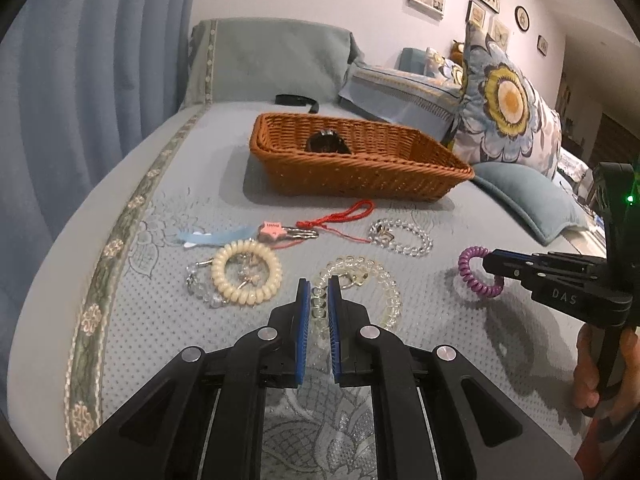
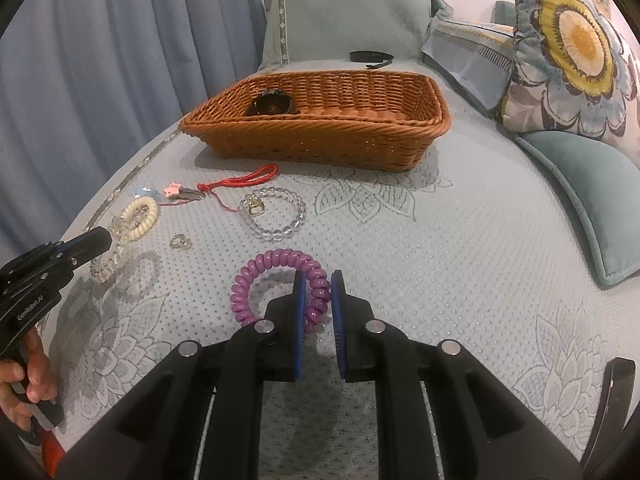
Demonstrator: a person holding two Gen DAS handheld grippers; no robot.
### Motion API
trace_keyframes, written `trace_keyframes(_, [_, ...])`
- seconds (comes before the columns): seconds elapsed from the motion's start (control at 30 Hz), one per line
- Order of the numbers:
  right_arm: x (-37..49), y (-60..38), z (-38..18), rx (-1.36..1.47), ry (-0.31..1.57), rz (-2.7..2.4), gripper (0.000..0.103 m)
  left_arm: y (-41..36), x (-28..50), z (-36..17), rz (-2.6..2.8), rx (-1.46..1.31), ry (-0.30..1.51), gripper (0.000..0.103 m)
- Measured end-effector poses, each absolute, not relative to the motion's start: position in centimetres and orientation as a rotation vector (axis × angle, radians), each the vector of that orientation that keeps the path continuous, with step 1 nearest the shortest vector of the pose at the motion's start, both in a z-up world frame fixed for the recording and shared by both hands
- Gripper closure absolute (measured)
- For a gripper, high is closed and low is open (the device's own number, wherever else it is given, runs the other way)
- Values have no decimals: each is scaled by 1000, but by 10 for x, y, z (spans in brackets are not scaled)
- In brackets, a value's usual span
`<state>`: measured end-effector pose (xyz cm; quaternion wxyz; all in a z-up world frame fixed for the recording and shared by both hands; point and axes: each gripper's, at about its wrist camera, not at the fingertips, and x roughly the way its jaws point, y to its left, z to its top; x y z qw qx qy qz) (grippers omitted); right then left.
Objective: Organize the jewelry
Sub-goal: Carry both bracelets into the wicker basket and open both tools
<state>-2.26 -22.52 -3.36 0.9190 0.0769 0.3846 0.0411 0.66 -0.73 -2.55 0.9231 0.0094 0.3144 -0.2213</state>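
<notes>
My left gripper (image 1: 319, 290) is shut on a clear spiral coil band (image 1: 384, 280) and holds it just above the blue-grey cover; it shows in the right wrist view (image 2: 110, 262) too. My right gripper (image 2: 319, 282) is shut on a purple spiral coil band (image 2: 276, 264), lifted slightly; it shows in the left wrist view (image 1: 476, 276) as well. A wicker basket (image 1: 360, 176) (image 2: 316, 140) holds a dark bracelet (image 1: 326, 142). A cream coil band (image 1: 246, 276), a clear bead bracelet (image 2: 274, 210), a red cord (image 1: 348, 214) and a pink star clip (image 1: 274, 230) lie on the cover.
A small gold charm (image 2: 180, 242) lies loose on the cover. A black strap (image 2: 370, 58) lies behind the basket. A floral pillow (image 2: 572, 52) and a teal cushion (image 2: 588, 196) stand at the right. Blue curtains (image 1: 100, 80) hang at the left.
</notes>
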Motion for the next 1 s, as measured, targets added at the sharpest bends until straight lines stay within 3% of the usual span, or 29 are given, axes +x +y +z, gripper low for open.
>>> trace_keyframes(0.57, [-34,-258,10,300,605,100,93,-22,9,12,-521,-29,542,96])
trace_keyframes(0.83, [28,-279,59,285,548,59,93,-59,60,47,-557,-8,488,96])
trace_keyframes(1.0, [97,-285,71,218,607,30,93,-85,110,57,-566,-6,497,96])
